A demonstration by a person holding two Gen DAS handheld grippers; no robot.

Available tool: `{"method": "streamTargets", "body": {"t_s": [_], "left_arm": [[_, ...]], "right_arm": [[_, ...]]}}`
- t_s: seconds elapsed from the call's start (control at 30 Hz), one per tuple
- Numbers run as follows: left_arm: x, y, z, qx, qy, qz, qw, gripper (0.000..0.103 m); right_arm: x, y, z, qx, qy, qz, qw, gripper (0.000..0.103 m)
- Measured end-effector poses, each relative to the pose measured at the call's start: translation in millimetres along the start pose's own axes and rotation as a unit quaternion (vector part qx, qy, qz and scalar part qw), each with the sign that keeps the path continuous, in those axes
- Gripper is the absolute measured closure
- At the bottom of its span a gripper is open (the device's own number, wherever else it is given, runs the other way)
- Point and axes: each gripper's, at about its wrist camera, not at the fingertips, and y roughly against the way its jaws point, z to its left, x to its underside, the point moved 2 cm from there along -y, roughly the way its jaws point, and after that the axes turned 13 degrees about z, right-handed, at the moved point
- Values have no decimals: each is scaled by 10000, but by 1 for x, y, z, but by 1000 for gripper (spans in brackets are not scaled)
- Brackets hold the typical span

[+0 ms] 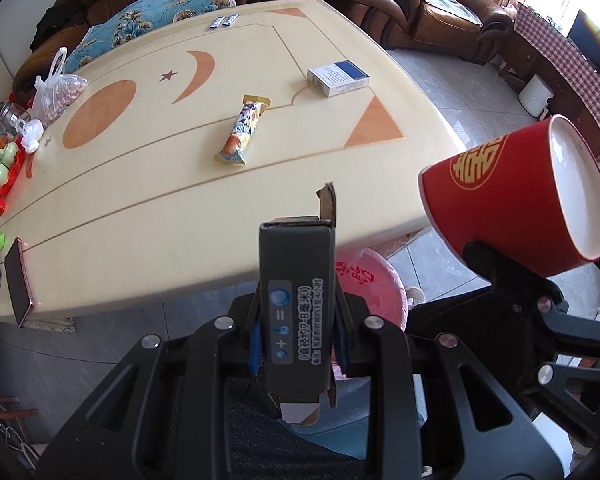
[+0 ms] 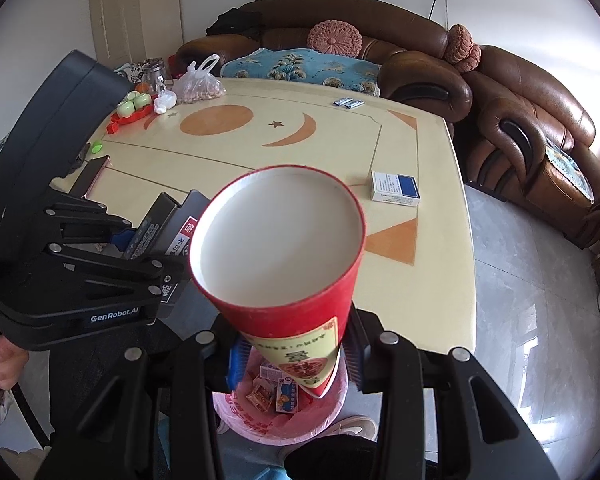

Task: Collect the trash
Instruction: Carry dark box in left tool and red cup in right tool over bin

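- Currently, the left gripper (image 1: 296,336) has its fingers closed on a dark carton (image 1: 296,300), held off the near edge of the tabletop (image 1: 140,208), one end flap open.
- The right gripper (image 2: 296,354) has its fingers clamped on the lower part of a red paper cup (image 2: 284,256); the cup is tilted, mouth toward the camera, and appears empty.
- Both items hang above a bin lined with a pink bag (image 2: 240,416), which stands on the floor just off the near tabletop edge. Small packets already lie inside it.
- Step in hand, as judged: disposal of two collected items, each carried to the bin.
- Next move calls for centring each item over the bin mouth, then spreading the fingers to drop it. The cup sits nearly over the opening; the carton seems to sit nearer the bin's left rim.
- Remaining on the tabletop: a snack wrapper (image 1: 242,132) near the middle, a blue-and-white box (image 1: 338,77) to the far right, two small sachets (image 1: 223,21) at the far edge.
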Motion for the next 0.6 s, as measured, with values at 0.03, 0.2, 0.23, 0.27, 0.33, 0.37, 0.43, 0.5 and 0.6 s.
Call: {"method": "streamTargets", "body": {"t_s": [0.03, 0.2, 0.23, 0.27, 0.33, 0.37, 0.43, 0.5, 0.6], "left_arm": [[3, -2, -1, 20, -4, 12, 10000, 76], [16, -12, -5, 170, -96, 27, 9998, 76], [18, -16, -5, 218, -98, 42, 9997, 77], [20, -20, -7, 236, -101, 90, 9996, 78], [23, -34, -7, 386, -73, 196, 9990, 92], [25, -44, -8, 390, -69, 291, 9988, 92], [30, -62, -9, 410, -29, 454, 9981, 92], [35, -80, -10, 485, -26, 537, 9974, 92], [40, -109, -7, 492, -3, 697, 9964, 92]], "right_arm": [[3, 0, 2, -6, -2, 16, 10000, 65], [16, -9, 8, -109, -61, 134, 9998, 64], [16, -11, 8, -116, -87, 158, 9998, 64], [19, -16, 9, -137, -109, 198, 9997, 64], [25, -25, 11, -156, -166, 273, 9994, 64], [30, -33, 13, -129, -156, 343, 9992, 64], [38, -49, 15, -142, -154, 484, 9986, 64], [47, -67, 17, -192, -151, 650, 9976, 64], [62, -103, 14, -324, -299, 943, 9946, 64]]}}
